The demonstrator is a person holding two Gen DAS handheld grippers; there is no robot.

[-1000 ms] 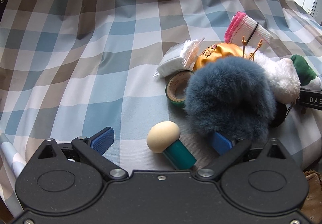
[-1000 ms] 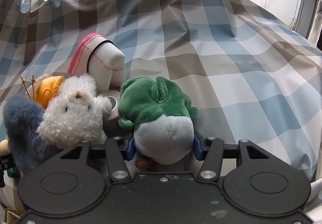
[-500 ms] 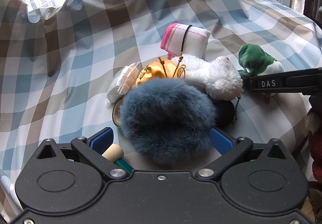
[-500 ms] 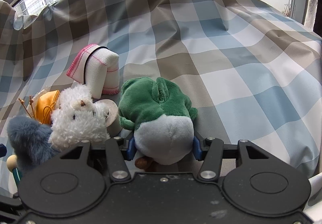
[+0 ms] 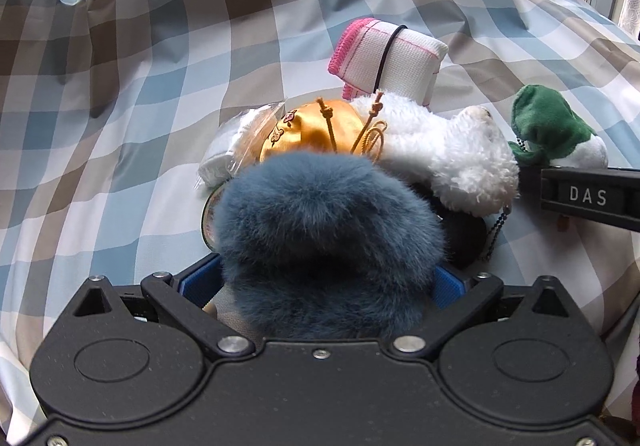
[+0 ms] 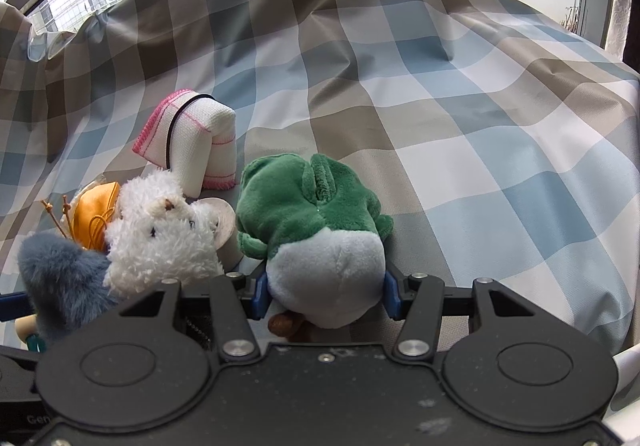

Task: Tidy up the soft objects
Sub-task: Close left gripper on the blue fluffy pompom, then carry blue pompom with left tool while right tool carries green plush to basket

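- While the right gripper (image 6: 324, 296) points down at the checked cloth (image 6: 460, 133), its blue pads press both flanks of the green-and-white plush (image 6: 316, 230), a firm hold on the pale, rounded belly.
- The left gripper (image 5: 320, 282) straddles the blue-grey fur ball (image 5: 328, 230); the fluff hides the pad faces, so whether they squeeze it cannot be told.
- Just beyond that ball sits the shiny gold satin pouch (image 5: 316, 129) with knotted cords, touching the curly white plush (image 5: 448, 153).
- Beside them, a clear packet (image 5: 236, 145) and a woven white cloth roll (image 5: 392, 61), pink-edged, banded in black.
- A tape roll (image 6: 226, 226) peeks between the two plushes.
- The heap crowds the near left; the cloth spreads bare far and right, rumpled at its far edge.
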